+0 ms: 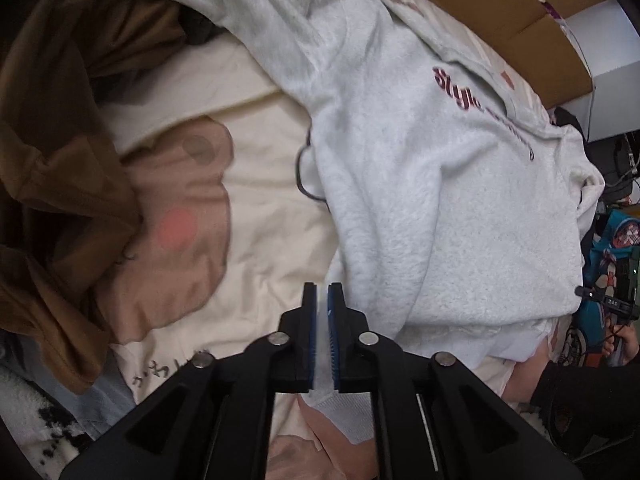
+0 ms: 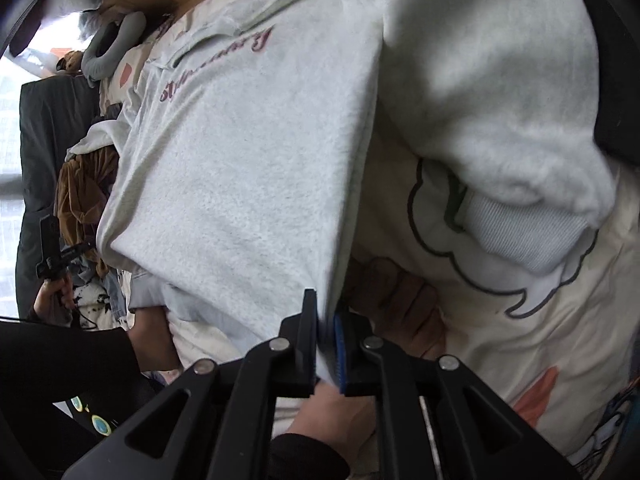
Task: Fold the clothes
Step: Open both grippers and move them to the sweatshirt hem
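A: Where is the sweatshirt?

B: The pale grey sweatshirt (image 1: pixel 440 184) lies spread over a cream bedsheet (image 1: pixel 256 208) with a cartoon print, on the bed. Dark red lettering (image 1: pixel 458 88) runs across its chest. In the left wrist view it fills the right half, with one sleeve trailing to the far left.

A: And the left tongs (image 1: pixel 322 300)?

B: Clamped on a thin fold of the sweatshirt's pale fabric; the cloth shows white between the blue pads, and a ribbed edge hangs just beneath them.

A: The right tongs (image 2: pixel 326 312)?

B: Also pinched on the sweatshirt, at an edge of its body that rises taut from the pads. A ribbed cuff (image 2: pixel 516 232) of the other sleeve rests on the sheet to the right of that edge.

A: Anything else around?

B: A brown garment (image 1: pixel 52 184) is heaped at the left of the bed, beside a pinkish patch (image 1: pixel 180 224) printed on the sheet. Brown cardboard (image 1: pixel 500 12) lies along the far side. A hand (image 2: pixel 56 296) in a dark sleeve grips the handle of the left tongs at the near left of the right wrist view.
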`<action>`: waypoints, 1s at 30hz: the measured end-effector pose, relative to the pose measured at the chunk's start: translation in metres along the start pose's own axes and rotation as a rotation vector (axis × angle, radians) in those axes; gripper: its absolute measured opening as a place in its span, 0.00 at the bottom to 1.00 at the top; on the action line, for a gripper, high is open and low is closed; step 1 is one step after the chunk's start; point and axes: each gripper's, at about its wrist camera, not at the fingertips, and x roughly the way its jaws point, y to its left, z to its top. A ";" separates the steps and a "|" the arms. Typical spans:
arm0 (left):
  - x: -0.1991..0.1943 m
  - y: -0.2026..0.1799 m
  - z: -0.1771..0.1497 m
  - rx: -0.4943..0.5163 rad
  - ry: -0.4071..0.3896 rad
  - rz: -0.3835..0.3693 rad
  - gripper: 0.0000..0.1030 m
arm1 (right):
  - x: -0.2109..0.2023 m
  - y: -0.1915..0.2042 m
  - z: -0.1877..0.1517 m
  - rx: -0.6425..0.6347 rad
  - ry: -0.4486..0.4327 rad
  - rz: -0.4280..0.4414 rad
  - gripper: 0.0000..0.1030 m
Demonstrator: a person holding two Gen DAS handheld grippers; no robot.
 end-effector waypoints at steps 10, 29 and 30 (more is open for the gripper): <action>-0.036 0.007 0.063 -0.032 -0.178 0.015 0.06 | -0.060 0.017 0.039 -0.062 -0.212 -0.024 0.23; 0.061 -0.094 0.183 0.218 -0.190 -0.029 0.06 | -0.010 0.065 0.153 -0.260 -0.344 -0.161 0.23; 0.067 -0.098 0.190 0.229 -0.187 -0.029 0.06 | -0.004 0.064 0.160 -0.261 -0.341 -0.172 0.23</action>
